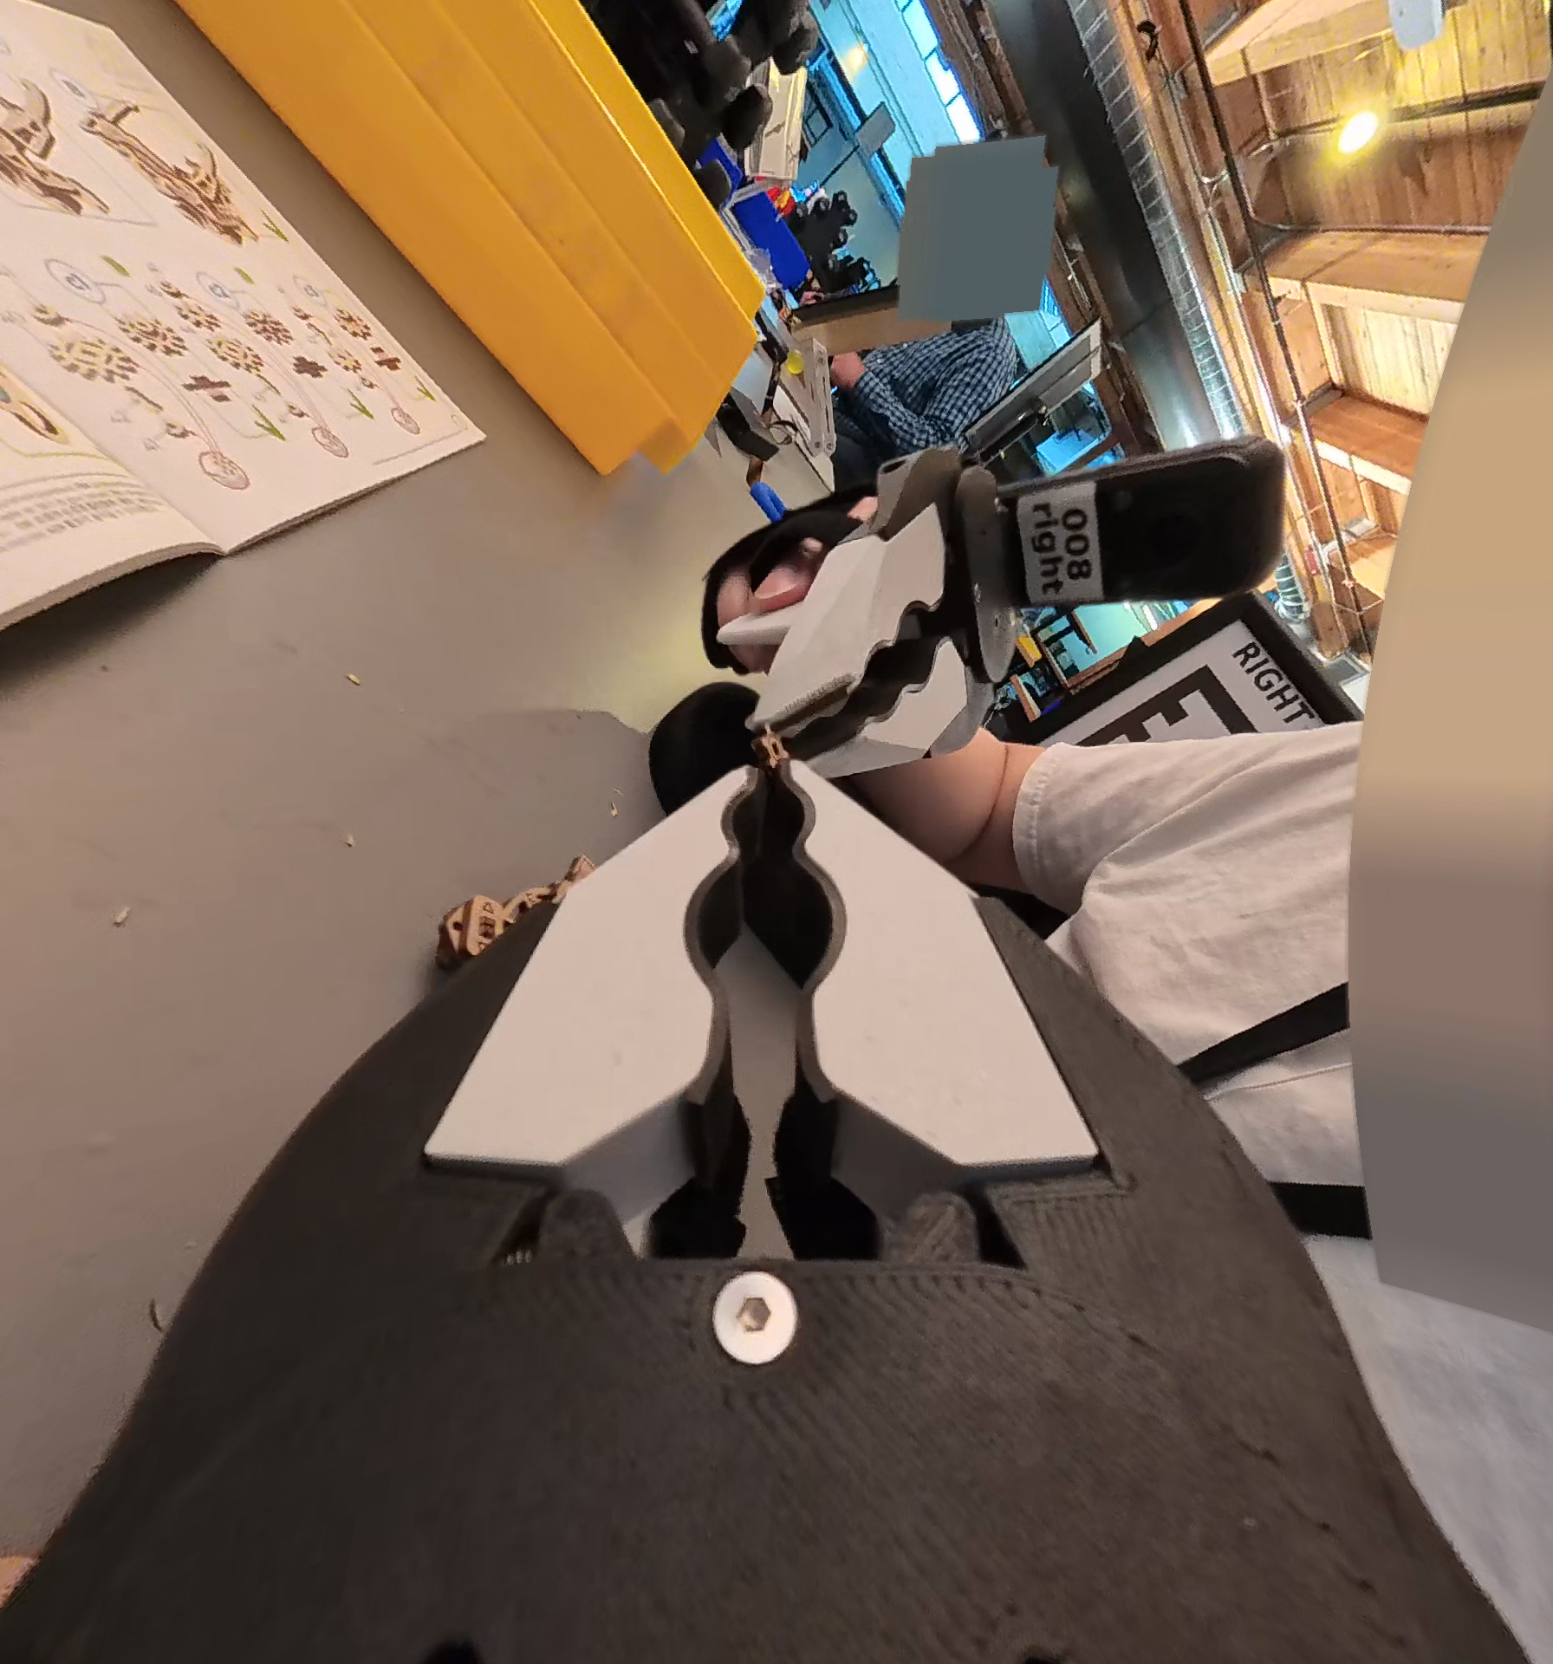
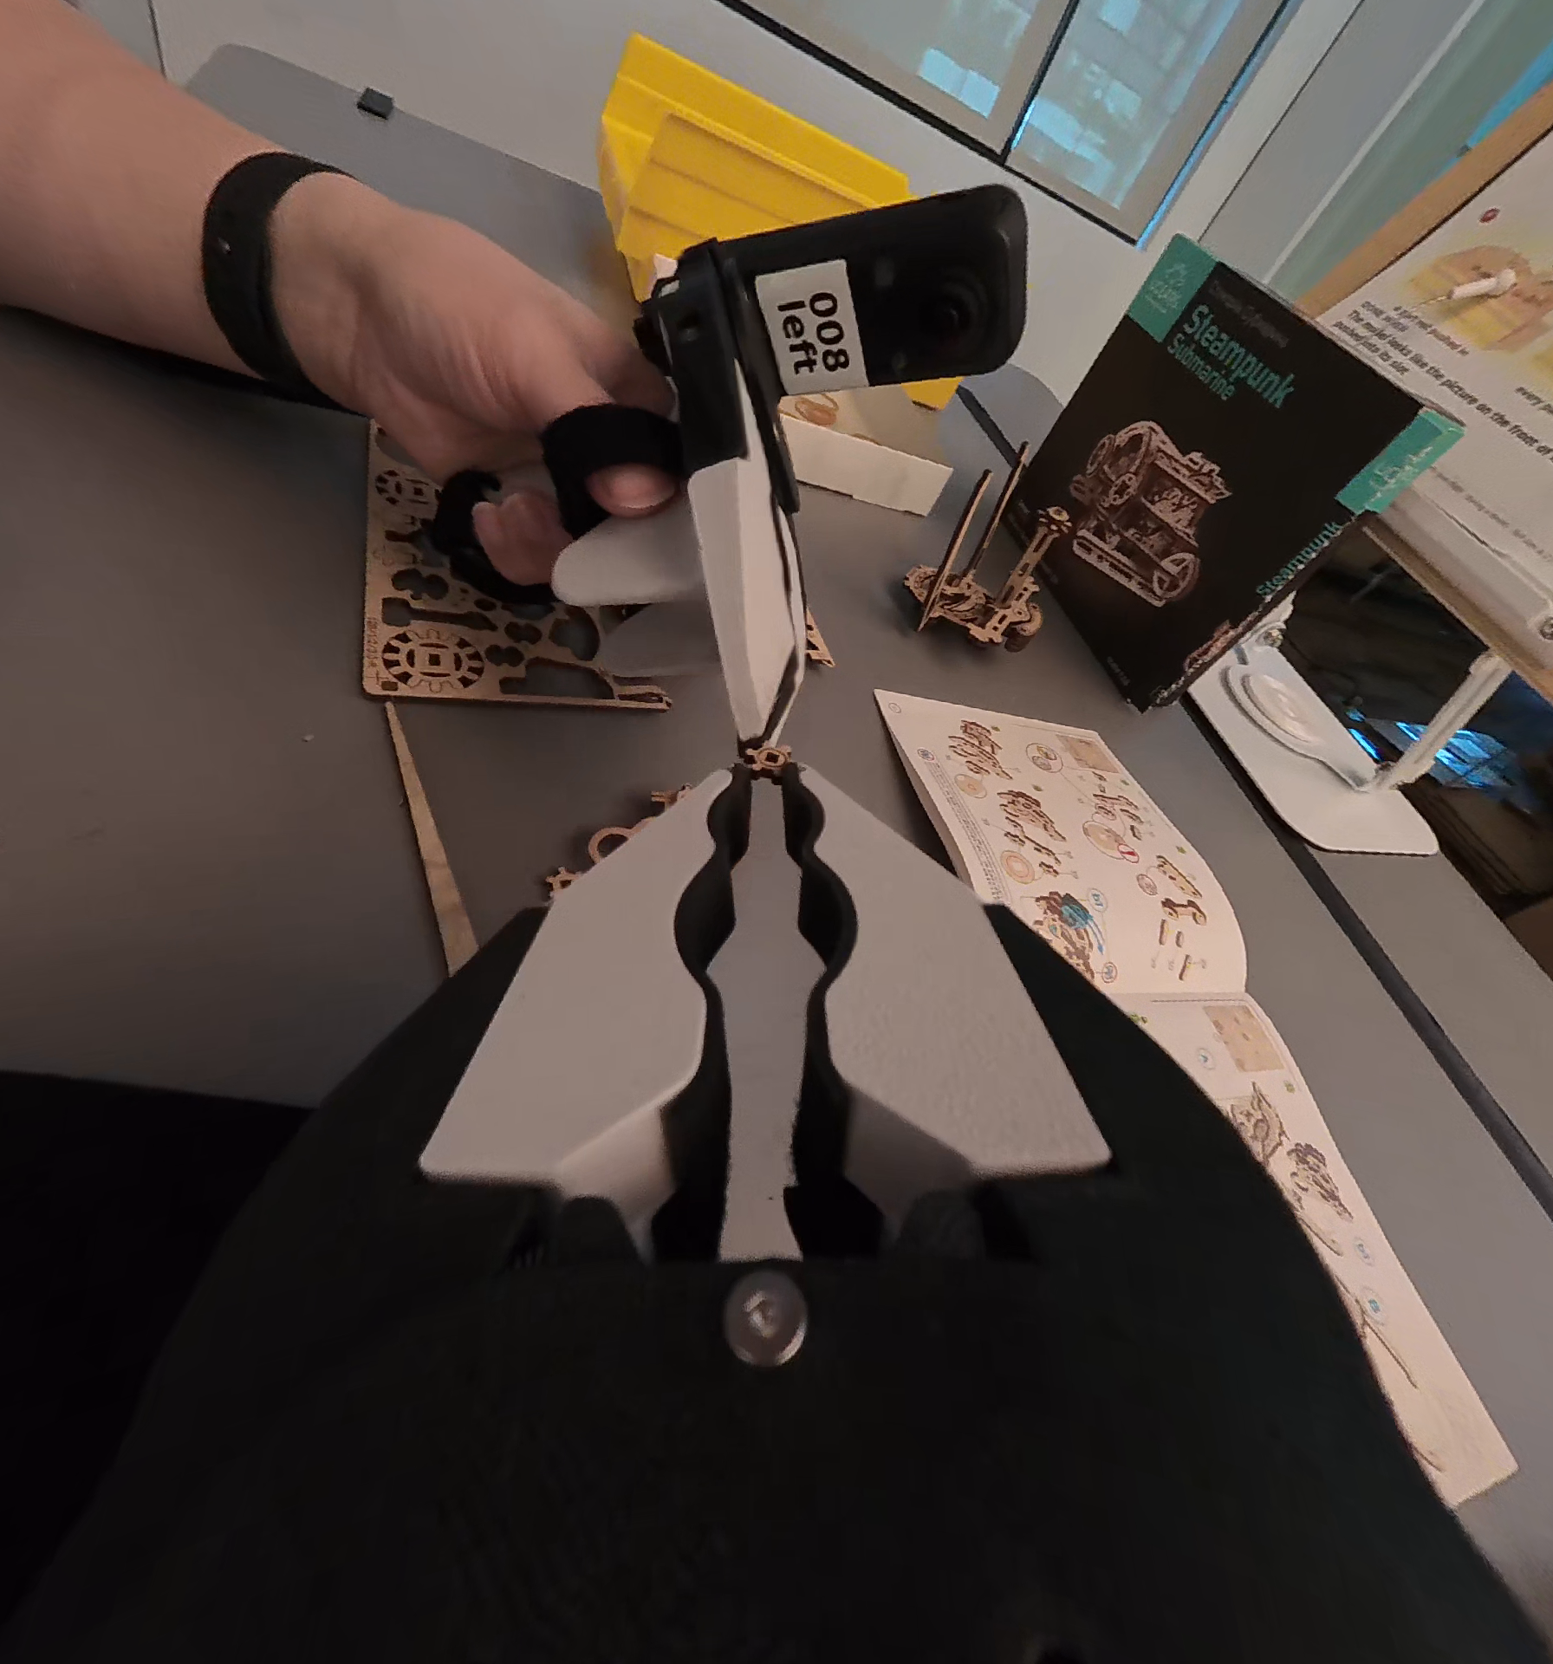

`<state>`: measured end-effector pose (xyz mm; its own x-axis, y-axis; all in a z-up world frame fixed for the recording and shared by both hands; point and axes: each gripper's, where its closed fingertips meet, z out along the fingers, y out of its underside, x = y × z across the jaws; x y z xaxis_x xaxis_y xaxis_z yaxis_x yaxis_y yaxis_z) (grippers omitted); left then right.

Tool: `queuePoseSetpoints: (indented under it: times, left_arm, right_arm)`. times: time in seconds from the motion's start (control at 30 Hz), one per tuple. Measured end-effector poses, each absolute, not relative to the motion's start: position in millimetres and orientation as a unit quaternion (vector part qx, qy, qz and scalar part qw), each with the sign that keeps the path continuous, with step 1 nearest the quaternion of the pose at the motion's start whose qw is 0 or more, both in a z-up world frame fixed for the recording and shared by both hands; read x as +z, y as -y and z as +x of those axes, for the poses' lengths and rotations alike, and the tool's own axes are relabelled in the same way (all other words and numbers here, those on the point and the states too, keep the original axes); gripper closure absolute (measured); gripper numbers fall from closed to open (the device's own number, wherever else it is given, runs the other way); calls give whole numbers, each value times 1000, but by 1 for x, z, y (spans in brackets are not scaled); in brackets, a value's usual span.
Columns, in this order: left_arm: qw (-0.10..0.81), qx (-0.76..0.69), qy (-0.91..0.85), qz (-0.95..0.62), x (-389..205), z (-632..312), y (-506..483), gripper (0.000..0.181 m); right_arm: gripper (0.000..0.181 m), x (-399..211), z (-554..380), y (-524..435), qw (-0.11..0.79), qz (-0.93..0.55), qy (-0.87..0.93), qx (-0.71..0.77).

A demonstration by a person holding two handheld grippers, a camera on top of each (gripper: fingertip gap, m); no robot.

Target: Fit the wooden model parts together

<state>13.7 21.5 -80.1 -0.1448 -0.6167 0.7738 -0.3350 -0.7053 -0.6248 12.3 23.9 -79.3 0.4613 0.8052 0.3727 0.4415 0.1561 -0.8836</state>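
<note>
My left gripper [image 1: 768, 780] and my right gripper [image 2: 759, 785] meet tip to tip above the grey table. Both are shut on a small toothed wooden part [image 2: 766, 755], which also shows in the left wrist view [image 1: 768, 749]. I cannot tell whether it is one piece or two pressed together. In the left wrist view the right gripper [image 1: 778, 726] comes in from the upper right. In the right wrist view the left gripper [image 2: 766, 728] comes down from above. A partly built wooden model [image 2: 980, 585] stands on the table beyond.
A wooden sheet with cut-outs [image 2: 485, 621] lies at the left, with a thin wooden strip [image 2: 431, 846] and loose parts [image 2: 611, 842] nearer. An open instruction booklet [image 2: 1070, 882] lies at the right. The dark kit box [image 2: 1223, 468] and a yellow bin [image 2: 737, 171] stand at the back. Only a small space, under 4 cm, lies between the two pairs of fingers. Left tips and right tips are each some 25 centimeters from the partly built wooden model [image 2: 980, 585].
</note>
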Motion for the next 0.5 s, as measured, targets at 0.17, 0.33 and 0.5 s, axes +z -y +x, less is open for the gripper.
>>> queuePoseSetpoints:
  times: [0.17,0.33,0.5]
  left_arm:
    - [97,-677,-339,-646,-78,13,-25,180]
    - [84,-686,-323,-646,-79,15,-23,174]
    - [74,-694,-302,-649,-80,15,-24,175]
  right_arm:
    - [176,-78,11,-25,583,-630,493,143]
    - [176,-81,9,-26,584,-627,505,103]
    - [176,-81,10,-28,587,-626,507,76]
